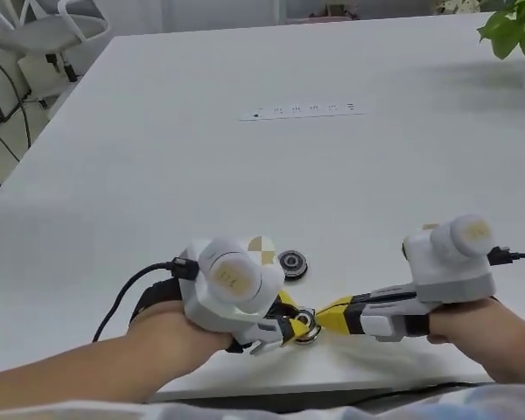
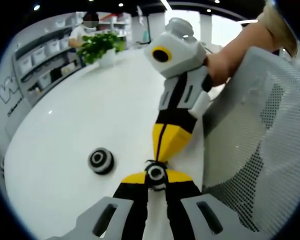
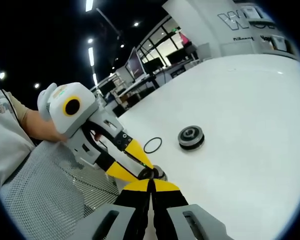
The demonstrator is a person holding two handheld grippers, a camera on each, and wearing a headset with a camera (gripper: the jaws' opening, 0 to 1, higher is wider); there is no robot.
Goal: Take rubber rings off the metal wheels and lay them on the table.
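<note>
On the left, low over the near edge of the white surface (image 1: 157,175): the left gripper (image 1: 289,332), pointing rightward. Clamps a small metal wheel (image 2: 156,173) between its jaws, one yellow tip on each side, as seen in the left gripper view. Cannot tell whether the wheel rests on the surface or hangs just above it.

Just beyond the clamped piece, in the right gripper view: a loose black rubber ring (image 3: 152,145), flat on the surface and touching nothing. A little farther out, to the right of the ring: a second wheel (image 1: 292,262), dark-rimmed, lying flat, apart from both grippers.

Meeting the clamped wheel from the right: the right gripper (image 1: 322,317). Jaws pressed together into one yellow point, tips touching the wheel's edge. Cannot tell whether anything is pinched between them.

Farther back, mid-surface: a white power strip (image 1: 302,111). At the far right corner: green leaves of a plant (image 1: 512,31).
</note>
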